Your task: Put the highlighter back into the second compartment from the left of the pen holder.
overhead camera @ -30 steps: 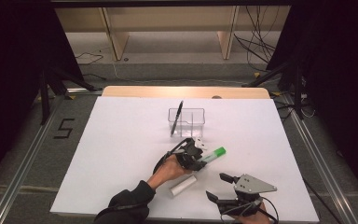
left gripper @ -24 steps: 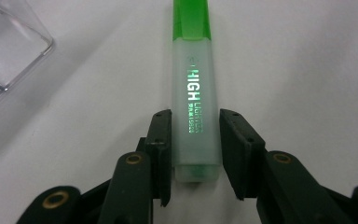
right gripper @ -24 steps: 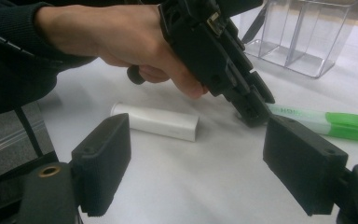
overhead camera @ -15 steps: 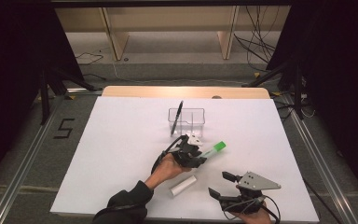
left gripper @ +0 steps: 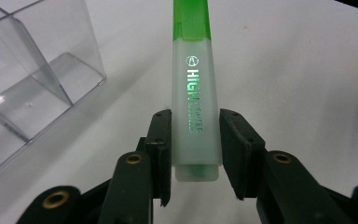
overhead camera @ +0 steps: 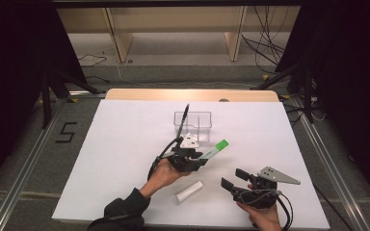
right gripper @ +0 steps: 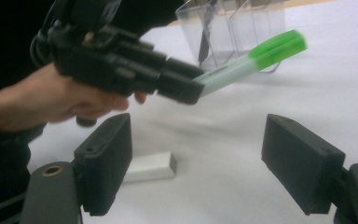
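Green highlighter (left gripper: 194, 88) clamped at its butt end by left gripper (overhead camera: 196, 161), raised off white table (overhead camera: 125, 144) near clear organizer (overhead camera: 193, 122). Right gripper (overhead camera: 233, 179) wide apart, empty, near right. Carrying step; next, presumably: tilt upright, lower into a compartment.

We see a clear plastic organiser (overhead camera: 193, 124) standing on the white table (overhead camera: 115, 159), beyond the left claw (overhead camera: 203, 157), with a black pen (overhead camera: 185, 115) leaning upright in it. A white cylinder (overhead camera: 189, 191) lies flat between the two claws, nearer the person. Wooden shelving (overhead camera: 173, 29) stands past the table's far edge.
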Tool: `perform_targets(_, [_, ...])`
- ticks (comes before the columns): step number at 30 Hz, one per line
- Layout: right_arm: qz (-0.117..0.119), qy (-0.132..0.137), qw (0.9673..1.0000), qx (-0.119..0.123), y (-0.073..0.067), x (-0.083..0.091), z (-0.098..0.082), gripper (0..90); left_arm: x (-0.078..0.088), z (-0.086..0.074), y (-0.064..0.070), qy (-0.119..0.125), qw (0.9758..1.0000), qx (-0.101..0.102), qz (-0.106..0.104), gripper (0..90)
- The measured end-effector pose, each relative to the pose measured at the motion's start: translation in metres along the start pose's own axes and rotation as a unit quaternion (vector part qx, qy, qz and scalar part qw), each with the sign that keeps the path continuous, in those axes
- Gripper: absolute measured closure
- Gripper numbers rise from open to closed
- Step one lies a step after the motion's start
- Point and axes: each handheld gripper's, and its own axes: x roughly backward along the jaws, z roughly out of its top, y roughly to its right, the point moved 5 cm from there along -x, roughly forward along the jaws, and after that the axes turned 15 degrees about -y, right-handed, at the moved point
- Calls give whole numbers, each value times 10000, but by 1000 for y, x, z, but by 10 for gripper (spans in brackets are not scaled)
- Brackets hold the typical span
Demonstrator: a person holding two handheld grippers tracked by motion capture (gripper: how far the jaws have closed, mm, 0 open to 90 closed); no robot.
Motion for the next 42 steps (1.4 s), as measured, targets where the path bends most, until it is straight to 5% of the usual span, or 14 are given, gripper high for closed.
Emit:
perform_targets(3, [183,105,9993,-308,3,-2,7,259,6,-6,0,58,10000,16,-3,657])
perform_targets(10, [310,82,9984,-466,0,-11,16,267,15,-13,3,191,9998,37,-7,657])
perform_targets(17, [751,106,9923,-983,4,-25,24,284,27,-25,7,368,9993,51,50,657])
perform_targets(28, [949,-9,9893,-1112,-7,-41,30,330,38,-42,12,608,9980,151,49,657])
perform_targets(42, [1193,-99,9848,-1257,-14,-60,34,414,42,-52,30,802,9968,47,-25,657])
